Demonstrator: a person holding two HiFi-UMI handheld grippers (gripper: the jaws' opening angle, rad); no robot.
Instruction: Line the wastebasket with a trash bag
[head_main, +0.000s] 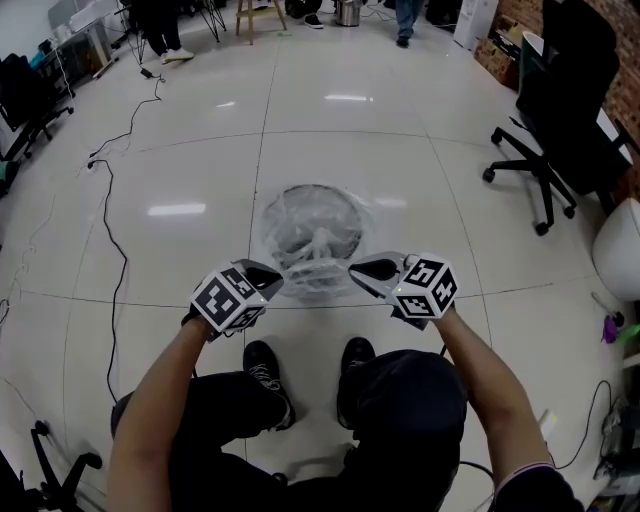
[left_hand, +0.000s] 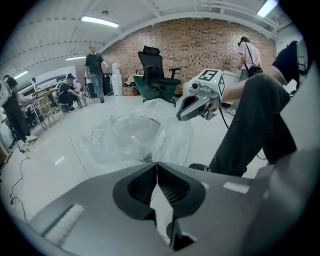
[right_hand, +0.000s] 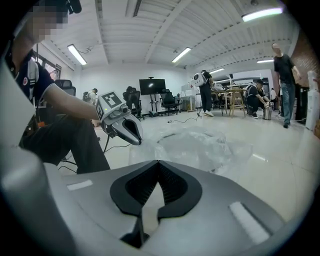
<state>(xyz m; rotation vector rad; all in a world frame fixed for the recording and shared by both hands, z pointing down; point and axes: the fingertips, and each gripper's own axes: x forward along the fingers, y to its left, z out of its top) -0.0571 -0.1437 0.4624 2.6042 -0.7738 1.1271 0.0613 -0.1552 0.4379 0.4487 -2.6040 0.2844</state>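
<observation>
Quick status from my end: the wastebasket (head_main: 312, 187) sits on the floor (head_main: 200, 150) dead ahead, at 12 o'clock from my shoes. The clear trash bag (head_main: 330, 240) is bunched in and over its mouth, with loose film spilling past the rim toward 3 o'clock. Both grippers hover on the near side of it, the left gripper (head_main: 270, 284) around the basket's 7 o'clock and the right gripper (head_main: 360, 270) around its 5 o'clock. Both have their jaws pressed together with nothing between them (each gripper view shows the tips meeting and the plastic lying out past them), so neither has hold of the bag.

My read: the bag is in, but the hem isn't seated round the rim yet. To do this bit well, I'd spread each gripper's jaws before reaching the film and pinch just one layer of hem at 7 and 5. Then I'd pull outward and down over the rim, evenly on both sides so the basket doesn't tip or skid. The film looks thin and slippery, so a shallow nip will probably slide off. I'd take a deeper bite and keep the pull gentle so it doesn't tear.
</observation>
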